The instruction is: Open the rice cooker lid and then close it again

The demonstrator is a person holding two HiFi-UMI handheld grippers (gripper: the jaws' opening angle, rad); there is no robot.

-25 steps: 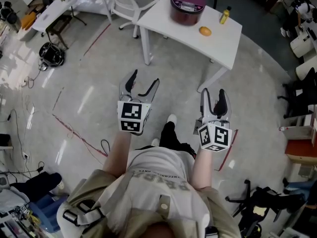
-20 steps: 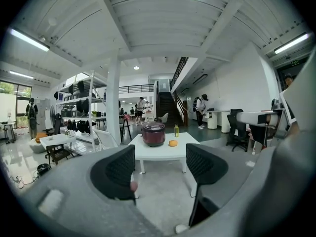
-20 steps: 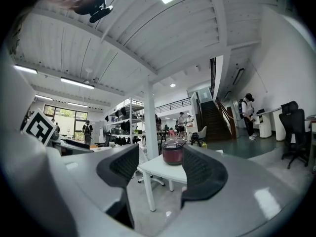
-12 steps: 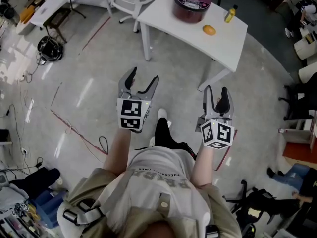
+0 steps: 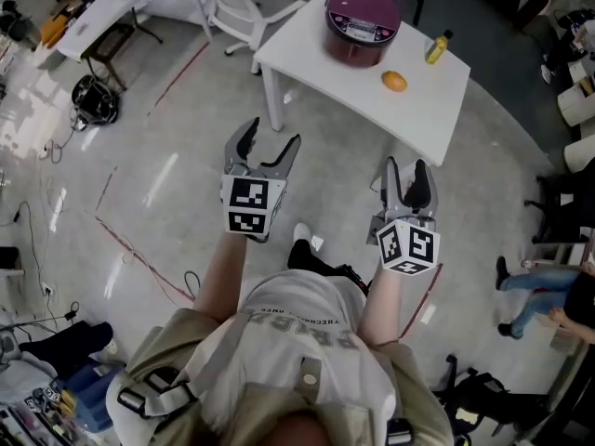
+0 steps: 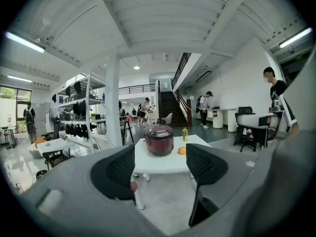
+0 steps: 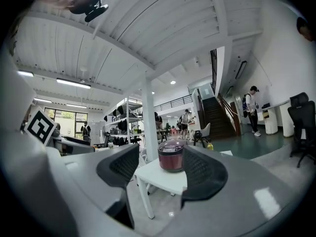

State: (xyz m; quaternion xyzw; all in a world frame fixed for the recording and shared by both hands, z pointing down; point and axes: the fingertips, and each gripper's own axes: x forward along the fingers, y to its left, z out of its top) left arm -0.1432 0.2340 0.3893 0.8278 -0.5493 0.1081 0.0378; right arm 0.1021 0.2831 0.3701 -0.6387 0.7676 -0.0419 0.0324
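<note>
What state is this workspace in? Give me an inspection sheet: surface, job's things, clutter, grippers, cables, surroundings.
Surface: white table, bare apart from three things.
Job's things: rice cooker on the table, lid down.
Clutter: orange fruit and yellow bottle beside the cooker.
Grippers: left gripper and right gripper both open, empty, short of the table.
Cables: black cable loop on the floor; coiled bundle at left.
Surroundings: white chair beyond the table; a person at right.
</note>
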